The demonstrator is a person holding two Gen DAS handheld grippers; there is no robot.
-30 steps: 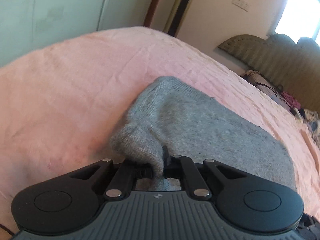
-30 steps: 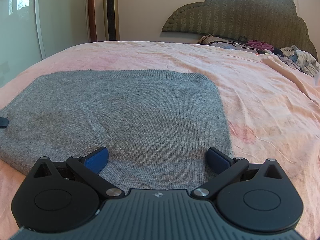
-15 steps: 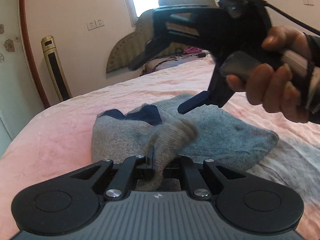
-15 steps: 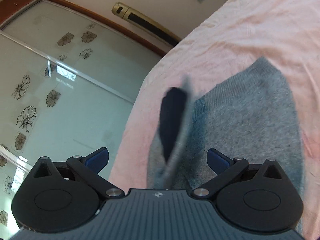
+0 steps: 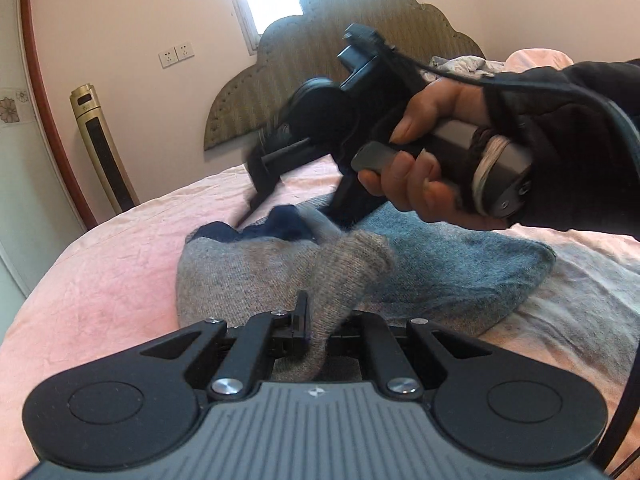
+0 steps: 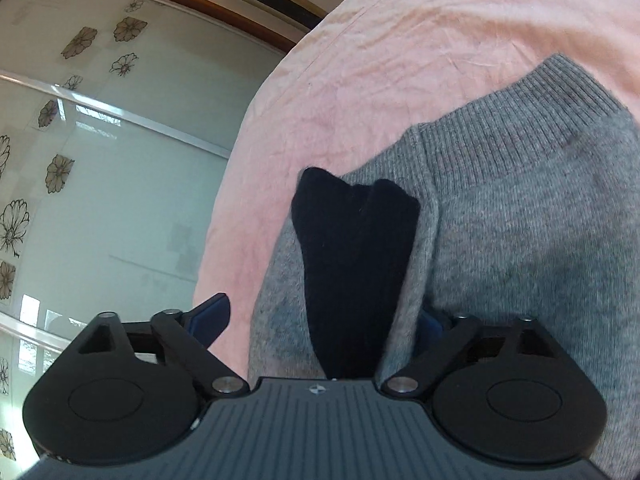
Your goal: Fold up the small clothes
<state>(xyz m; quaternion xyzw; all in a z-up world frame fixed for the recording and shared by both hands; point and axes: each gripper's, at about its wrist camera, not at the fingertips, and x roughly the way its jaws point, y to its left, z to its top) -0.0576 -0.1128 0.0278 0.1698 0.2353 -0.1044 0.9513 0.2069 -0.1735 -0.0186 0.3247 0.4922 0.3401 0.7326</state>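
A small grey knit sweater [image 5: 248, 268] with dark navy trim [image 5: 276, 228] lies partly folded on the pink bed sheet [image 5: 100, 280]. My left gripper [image 5: 320, 320] is shut on a bunched grey fold of the sweater. My right gripper [image 6: 320, 316] is open, its blue pads [image 6: 212, 312] wide apart, with the navy trim [image 6: 352, 264] and grey knit [image 6: 520, 240] between them. In the left wrist view a hand holds the right gripper [image 5: 320, 132] over the far side of the sweater, blurred.
A padded headboard [image 5: 340, 60] with a clothes pile [image 5: 460, 64] stands at the bed's far end. A gold tower fan [image 5: 102, 148] and a glass wardrobe door with flower prints [image 6: 100, 160] flank the bed's left side.
The right gripper has dropped lower and closer onto the sweater, and the navy part now sits between its fingers. The left gripper keeps its hold, barely moved since half a second ago.
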